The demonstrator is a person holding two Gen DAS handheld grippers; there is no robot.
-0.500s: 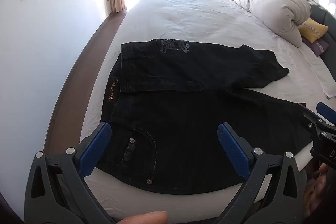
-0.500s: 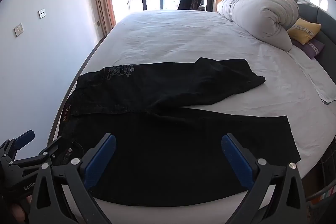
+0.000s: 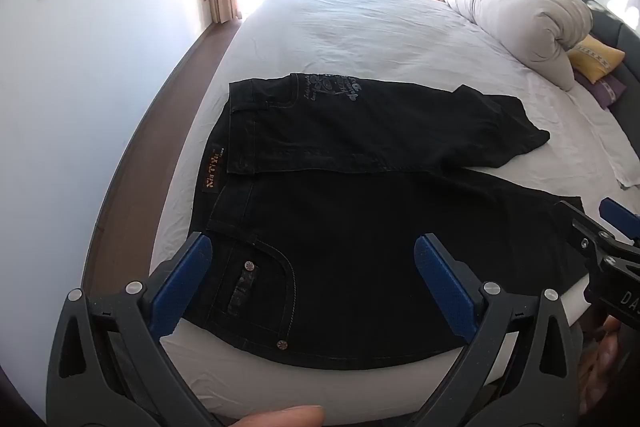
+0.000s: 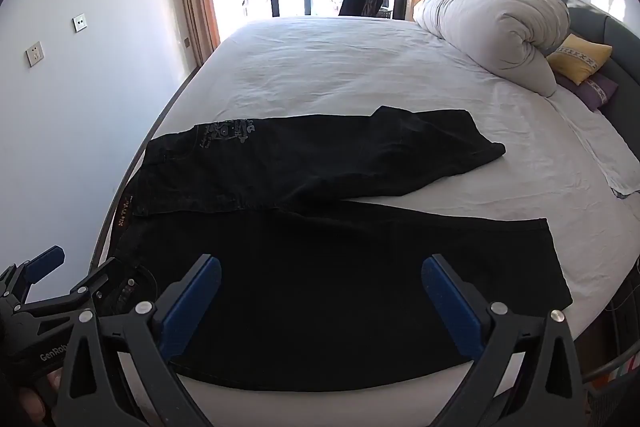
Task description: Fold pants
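Pants of black denim lie spread across the near side of the bed, waistband toward the wall on your left, cuffs toward the pillows on your right. The far leg is already doubled back on itself, so its cuff sits rumpled near mid-bed, while the near leg runs out flat along the bed's edge.

Your left gripper hovers over the front pocket and hip, its blue pads spread wide with nothing between them. Your right gripper hangs above the near leg, likewise released and empty. Neither looks to be touching the cloth.

Expect this fabric to behave as a heavy, limp sheet: it will not slip much on the cotton sheet, but it should sag and drag if lifted from one point only. The waistband and the near cuff are probably the best holds, because the doubled seams there are thick and stiff enough to pinch firmly. Take a full layer at the edge, not a shallow nip of the flat panel, which may pull free. The near hem lies close to the mattress edge, so a careless tug could slide that leg off the bed.
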